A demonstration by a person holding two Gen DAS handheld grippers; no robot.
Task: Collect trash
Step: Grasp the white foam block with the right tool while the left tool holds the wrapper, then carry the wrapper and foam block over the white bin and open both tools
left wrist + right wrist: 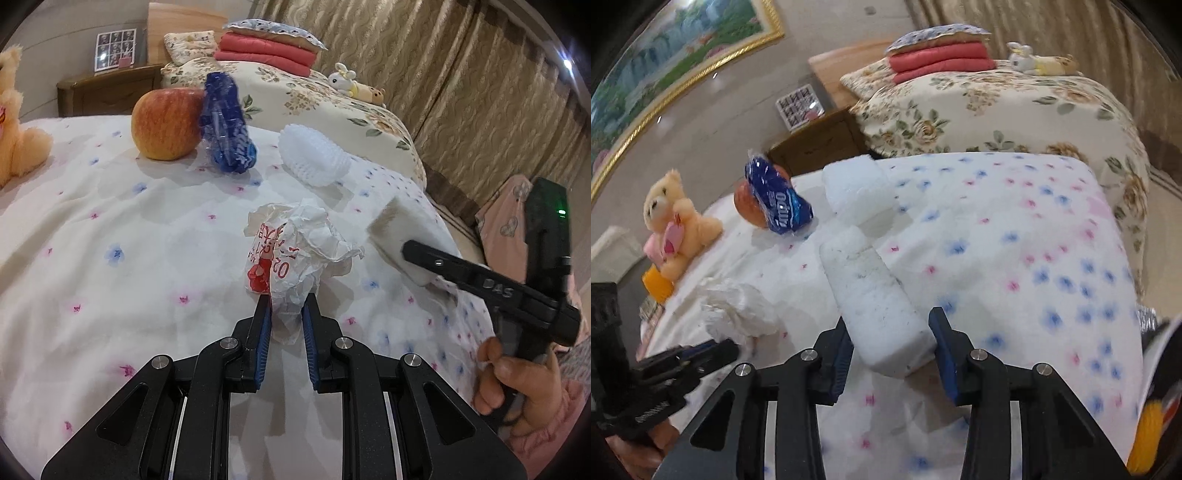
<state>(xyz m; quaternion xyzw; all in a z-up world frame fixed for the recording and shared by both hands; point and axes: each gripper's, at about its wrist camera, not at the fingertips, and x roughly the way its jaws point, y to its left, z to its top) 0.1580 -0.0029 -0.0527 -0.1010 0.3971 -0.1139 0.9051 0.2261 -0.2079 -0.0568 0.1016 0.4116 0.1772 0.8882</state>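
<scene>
My left gripper [287, 304] is shut on a crumpled white plastic bag [295, 243] with red print, which rests on the flowered white bed cover [110, 221]. In the right wrist view the bag [738, 306] appears as a white bundle at the left gripper's tips. A long white foam block [871, 291] lies along the cover, its near end between the blue pads of my right gripper [892, 332], which press on both its sides. From the left wrist view, that block [402, 225] sits near the bed's right edge with a black finger across it.
A red apple [166, 123], a blue wrapper [227, 125] and a white foam net [314, 155] lie further back. A second foam piece [857, 192] lies beyond the block. A teddy bear [672, 221] sits at the left. A floral bed [997, 118] with folded red blankets stands behind.
</scene>
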